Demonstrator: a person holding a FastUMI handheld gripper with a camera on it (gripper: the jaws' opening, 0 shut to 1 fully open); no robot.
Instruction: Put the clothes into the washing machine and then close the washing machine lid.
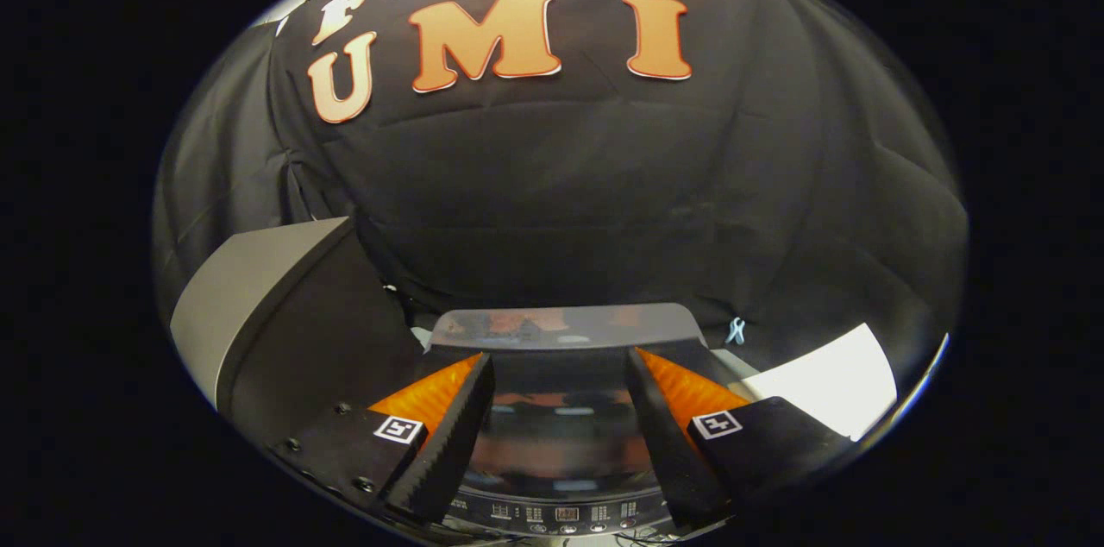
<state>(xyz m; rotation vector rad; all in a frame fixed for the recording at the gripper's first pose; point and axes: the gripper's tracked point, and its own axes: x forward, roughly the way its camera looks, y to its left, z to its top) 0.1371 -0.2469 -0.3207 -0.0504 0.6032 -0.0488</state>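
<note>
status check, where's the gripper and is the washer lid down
Hand-held gripper open, holding nothing. Washing machine lid looks shut, lying between the fingers. Control panel beneath. Nothing blocking.

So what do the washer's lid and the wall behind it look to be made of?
The lid, lying flat between and beyond the open, empty jaws of the gripper, looks like glossy dark glass or clear plastic, since it mirrors the booth like a pane; which of the two is hard to tell. The wall is matte black cloth, judging by its folds and creases.
</note>
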